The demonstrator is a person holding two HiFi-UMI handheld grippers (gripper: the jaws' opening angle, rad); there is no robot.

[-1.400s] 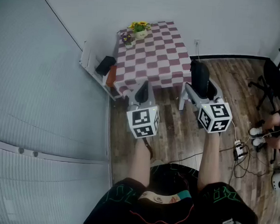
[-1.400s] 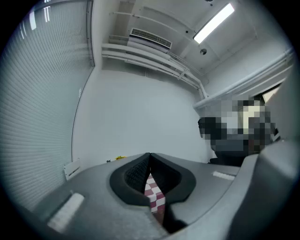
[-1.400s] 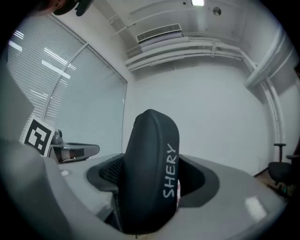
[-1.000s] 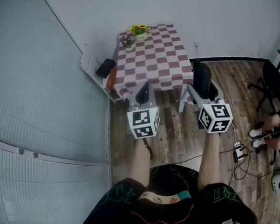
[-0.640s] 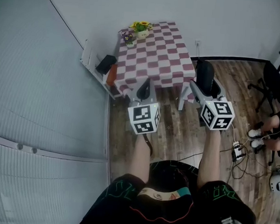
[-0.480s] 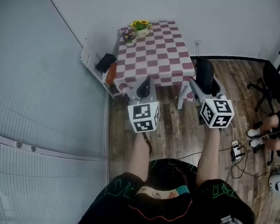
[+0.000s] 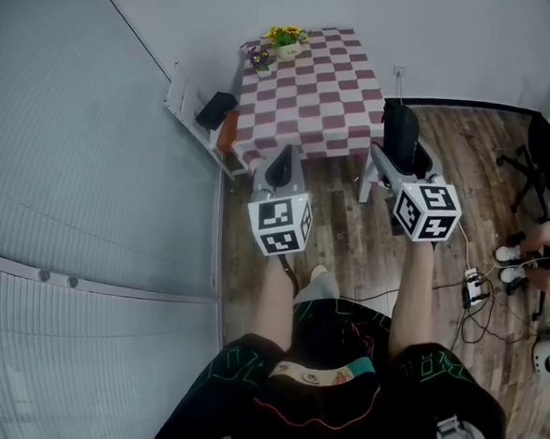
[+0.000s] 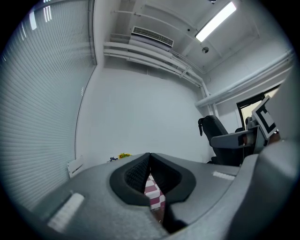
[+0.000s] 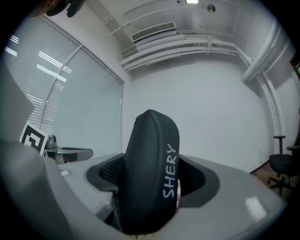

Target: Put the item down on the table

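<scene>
Black rounded case (image 9: pixel 149 164) lettered SHERY | right gripper (image 9: pixel 151 190) pinching it | left gripper (image 8: pixel 149 161) closed

The case (image 9: pixel 149 173) is a black oblong shell with rounded ends and a smooth matte finish. The word SHERY is printed in light letters along one side. The case is clamped at its lower part by the right claw (image 7: pixel 398 164) and is aligned lengthwise with the jaws, so that its rounded top projects past the jaw tips. In the head view it is seen just beside the near right corner of the surface (image 7: pixel 313 80), which is covered with a red-and-white checked cloth. The case is not yet set down on it.
</scene>
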